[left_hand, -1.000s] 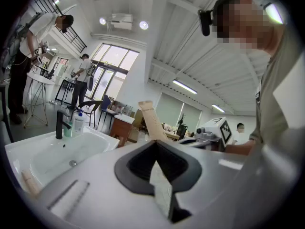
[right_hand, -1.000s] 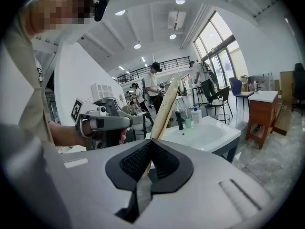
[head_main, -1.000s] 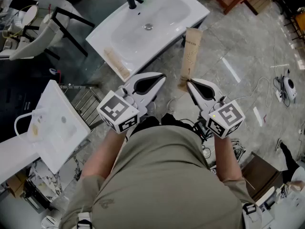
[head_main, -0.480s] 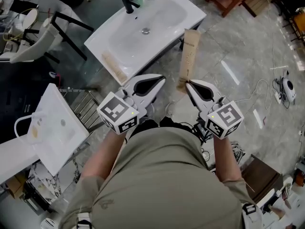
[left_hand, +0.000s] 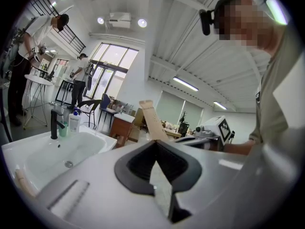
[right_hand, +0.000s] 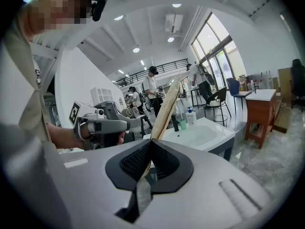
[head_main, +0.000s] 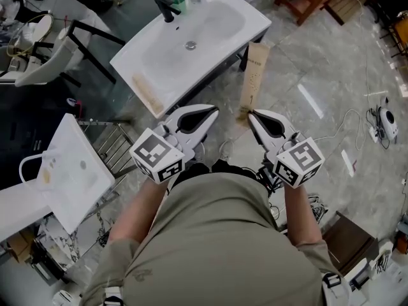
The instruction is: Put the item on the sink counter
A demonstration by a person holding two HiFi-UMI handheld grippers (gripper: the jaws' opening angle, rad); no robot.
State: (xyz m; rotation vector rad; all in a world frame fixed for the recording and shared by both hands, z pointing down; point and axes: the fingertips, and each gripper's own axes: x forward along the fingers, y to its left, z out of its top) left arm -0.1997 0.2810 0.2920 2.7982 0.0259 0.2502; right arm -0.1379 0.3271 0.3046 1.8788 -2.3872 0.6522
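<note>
**A:** Head view first: the sink surface [head_main: 252,27] lies ahead of the person, white, with the basin sunk in its middle. Is the item on it?

**B:** Not yet. The long brown paper packet [head_main: 253,75] is off the surface and over the floor. Its far end sits just beside the front edge, near the right corner.

**A:** Which hand has it?

**B:** The right gripper [head_main: 255,115]. Its jaws are pinched together on the packet's near end, and the right gripper view shows the packet rising from between them, leaning toward the basin. The left gripper [head_main: 207,110] is beside it, jaws closed together with nothing between them.

**A:** What does the placing depend on?

**B:** The packet's long axis runs from the jaws toward the surface, so its free end would reach the front edge first. I judge it needs carrying forward and leftward, then laying flat on the rim.

**A:** Is there room?

**B:** It looks tight. A similar packet [head_main: 145,93] already lies along the left edge, and the rim is narrow, so this one could slip into the basin.
</note>
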